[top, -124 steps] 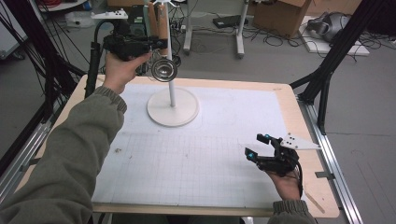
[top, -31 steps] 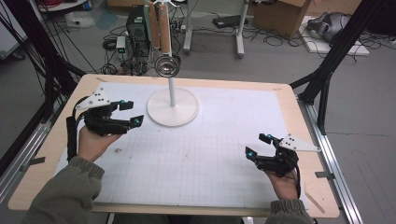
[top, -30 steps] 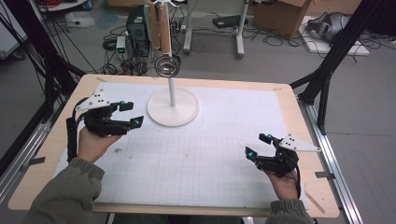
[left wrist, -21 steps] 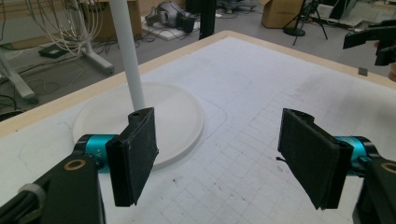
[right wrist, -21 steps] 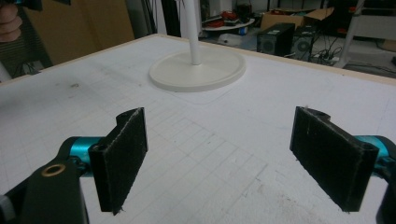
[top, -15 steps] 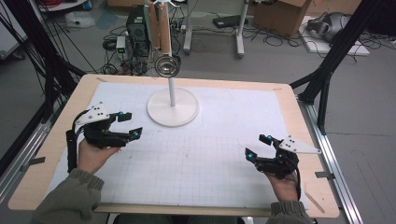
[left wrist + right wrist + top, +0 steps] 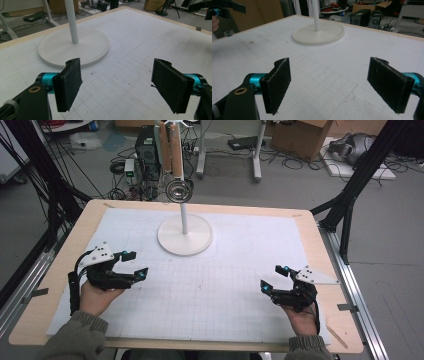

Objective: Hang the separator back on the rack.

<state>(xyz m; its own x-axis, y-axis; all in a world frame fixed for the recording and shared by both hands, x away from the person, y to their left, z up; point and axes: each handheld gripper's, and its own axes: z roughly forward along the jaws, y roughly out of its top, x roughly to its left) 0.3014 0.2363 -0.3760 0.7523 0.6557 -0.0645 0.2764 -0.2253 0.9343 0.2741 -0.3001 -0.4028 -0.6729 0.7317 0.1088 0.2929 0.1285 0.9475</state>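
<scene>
High view first: the left gripper point(image 7: 134, 264) sits low over the near-left part of the white gridded mat point(image 7: 240, 285), held in the person's left hand point(image 7: 97, 295), its jaws spread wide with nothing between them. The right gripper point(image 7: 274, 278) rests at the near-right part of the mat, in the right hand point(image 7: 302, 317), and its jaws are likewise parted wide and empty. Both point inward and a little away from the person, well apart from each other. Between them and farther back stands the white stand point(image 7: 185, 234), a round flat base on the mat with a thin upright pole; at the top of the pole hangs a shiny metal ring-shaped piece point(image 7: 178, 191), with a brown tube point(image 7: 170, 150) above it. Neither gripper touches the stand. Left gripper view looks along two black padded fingers point(image 7: 68, 83) toward the stand's base point(image 7: 75, 48), which lies near, just ahead and to the left, with bare mat in the gap. Right gripper view shows its own pads point(image 7: 276, 82) equally wide, the base point(image 7: 319, 33) farther off beyond bare grid. The mat lies on a wooden table point(image 7: 320, 240).
</scene>
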